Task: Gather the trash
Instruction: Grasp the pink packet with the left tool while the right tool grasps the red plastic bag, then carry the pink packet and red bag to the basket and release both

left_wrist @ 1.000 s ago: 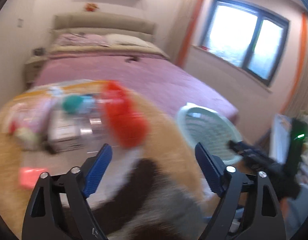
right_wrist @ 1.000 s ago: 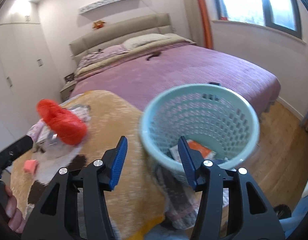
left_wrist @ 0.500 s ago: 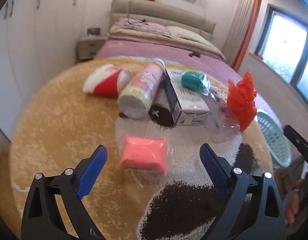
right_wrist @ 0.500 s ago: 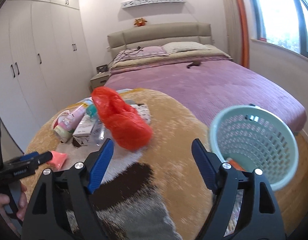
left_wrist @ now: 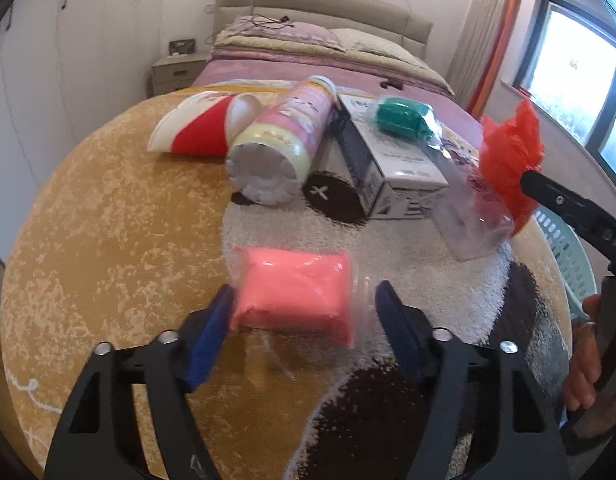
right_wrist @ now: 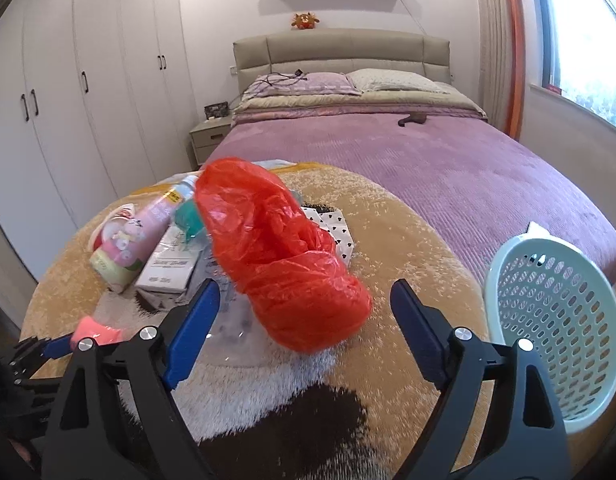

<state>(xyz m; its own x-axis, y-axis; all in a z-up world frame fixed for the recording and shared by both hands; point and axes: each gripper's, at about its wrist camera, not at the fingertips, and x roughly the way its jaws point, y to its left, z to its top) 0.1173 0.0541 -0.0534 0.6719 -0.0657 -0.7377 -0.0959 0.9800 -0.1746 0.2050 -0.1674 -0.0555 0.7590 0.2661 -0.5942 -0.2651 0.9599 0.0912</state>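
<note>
A pink packet (left_wrist: 293, 294) in clear wrap lies on the round rug. My left gripper (left_wrist: 305, 308) is open, its blue pads on either side of the packet's near end. It shows small in the right wrist view (right_wrist: 93, 330). A red plastic bag (right_wrist: 279, 256) stands crumpled on the rug, also seen in the left wrist view (left_wrist: 510, 160). My right gripper (right_wrist: 303, 300) is open around the bag's near end. The pale green basket (right_wrist: 548, 308) stands at the right, off the rug's edge.
On the rug lie a pink canister (left_wrist: 281, 146), a red-and-white paper cup (left_wrist: 199, 128), a white box (left_wrist: 388, 160), a green packet (left_wrist: 402, 120) and a clear bag (left_wrist: 468, 216). A purple bed (right_wrist: 428, 152), a nightstand (right_wrist: 209, 136) and wardrobes (right_wrist: 67, 100) are behind.
My left gripper has moved forward and narrowed around the pink packet. My right gripper has moved toward the red bag, which now sits between its fingers.
</note>
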